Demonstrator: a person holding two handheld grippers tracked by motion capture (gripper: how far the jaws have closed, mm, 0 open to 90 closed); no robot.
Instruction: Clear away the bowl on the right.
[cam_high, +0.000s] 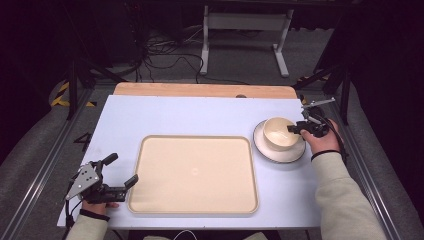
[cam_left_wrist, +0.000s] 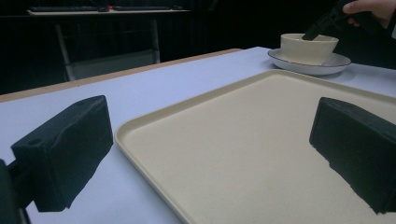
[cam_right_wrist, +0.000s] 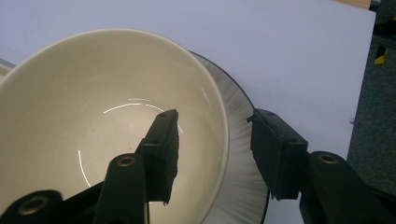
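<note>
A cream bowl stands on a white, dark-rimmed plate at the table's right. My right gripper is open and straddles the bowl's right rim. In the right gripper view one jaw hangs inside the bowl and the other outside, over the plate; the right gripper does not pinch the rim. A large cream tray lies empty mid-table. My left gripper is open at the tray's near left corner. The left gripper looks low across the tray toward the bowl.
The pale table top ends in a wooden strip at the far edge. Metal rails run along both sides. Beyond the table are white desk legs and cables on the floor.
</note>
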